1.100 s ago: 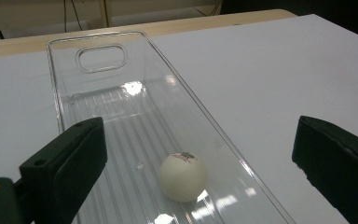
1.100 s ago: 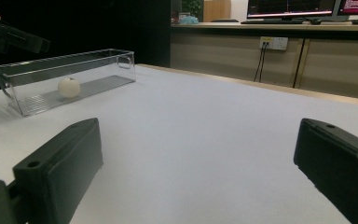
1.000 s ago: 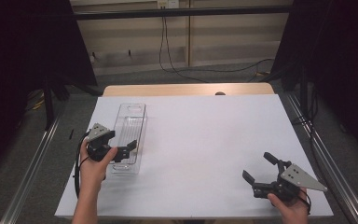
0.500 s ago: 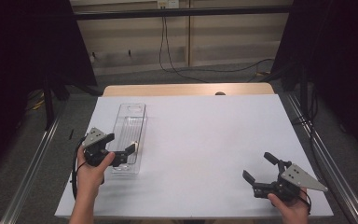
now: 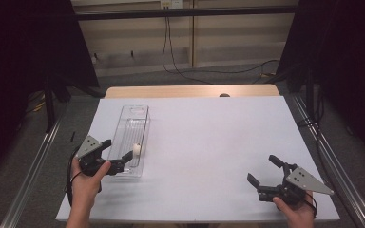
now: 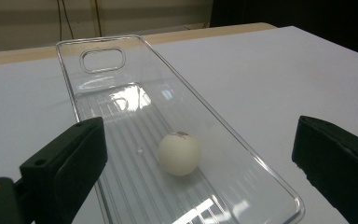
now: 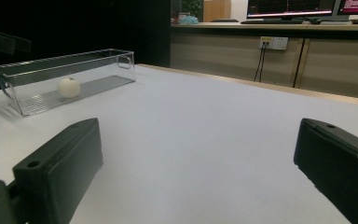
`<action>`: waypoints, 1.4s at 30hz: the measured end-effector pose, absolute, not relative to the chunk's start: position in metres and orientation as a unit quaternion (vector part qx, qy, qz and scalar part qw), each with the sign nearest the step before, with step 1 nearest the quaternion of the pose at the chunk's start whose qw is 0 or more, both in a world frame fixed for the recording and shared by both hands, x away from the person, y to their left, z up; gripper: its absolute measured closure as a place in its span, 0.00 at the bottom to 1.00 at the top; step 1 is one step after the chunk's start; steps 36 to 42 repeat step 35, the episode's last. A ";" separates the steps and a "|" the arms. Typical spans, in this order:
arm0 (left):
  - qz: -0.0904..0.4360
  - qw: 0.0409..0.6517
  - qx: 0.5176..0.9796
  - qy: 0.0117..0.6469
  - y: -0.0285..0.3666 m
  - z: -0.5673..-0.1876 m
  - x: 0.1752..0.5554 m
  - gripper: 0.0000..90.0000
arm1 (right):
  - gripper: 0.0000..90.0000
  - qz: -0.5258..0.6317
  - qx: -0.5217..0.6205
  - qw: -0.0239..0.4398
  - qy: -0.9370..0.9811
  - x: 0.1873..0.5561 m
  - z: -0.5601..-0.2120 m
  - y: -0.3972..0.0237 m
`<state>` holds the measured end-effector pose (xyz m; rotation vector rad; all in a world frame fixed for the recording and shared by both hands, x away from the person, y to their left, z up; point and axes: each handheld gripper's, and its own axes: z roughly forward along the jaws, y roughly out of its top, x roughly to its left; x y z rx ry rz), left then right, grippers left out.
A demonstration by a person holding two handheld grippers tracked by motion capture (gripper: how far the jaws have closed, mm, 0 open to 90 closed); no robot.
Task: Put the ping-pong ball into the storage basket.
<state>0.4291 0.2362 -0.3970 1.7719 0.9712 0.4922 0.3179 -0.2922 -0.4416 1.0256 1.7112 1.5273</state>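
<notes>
Both claws, left [image 5: 116, 154] and right [image 5: 265, 172], gape empty over a white table [image 5: 218, 142] amid dark curtains [image 5: 24, 57].

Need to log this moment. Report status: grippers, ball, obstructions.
Left gripper open, at near end of clear tray. Right gripper open, apart on white table. White ball loose on tray floor. Nothing between jaws and ball.

Even overhead light; glare spots on the clear tray [image 6: 121, 100]; dark, dim surroundings; near jaws soft.
</notes>
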 end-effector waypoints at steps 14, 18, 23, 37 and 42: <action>0.218 0.521 0.718 0.406 0.250 -0.401 0.419 0.04 | 0.01 0.578 0.387 0.310 0.648 0.317 -0.441 -0.293; 0.221 0.527 0.713 0.405 0.253 -0.402 0.415 0.04 | 0.01 0.579 0.391 0.308 0.646 0.317 -0.441 -0.293; 0.226 0.528 0.710 0.407 0.254 -0.405 0.410 0.04 | 0.01 0.579 0.390 0.309 0.646 0.317 -0.441 -0.293; 0.233 0.531 0.708 0.403 0.252 -0.410 0.403 0.03 | 0.01 0.579 0.391 0.309 0.645 0.317 -0.442 -0.294; 0.233 0.531 0.708 0.403 0.252 -0.410 0.403 0.03 | 0.01 0.579 0.391 0.309 0.645 0.317 -0.442 -0.294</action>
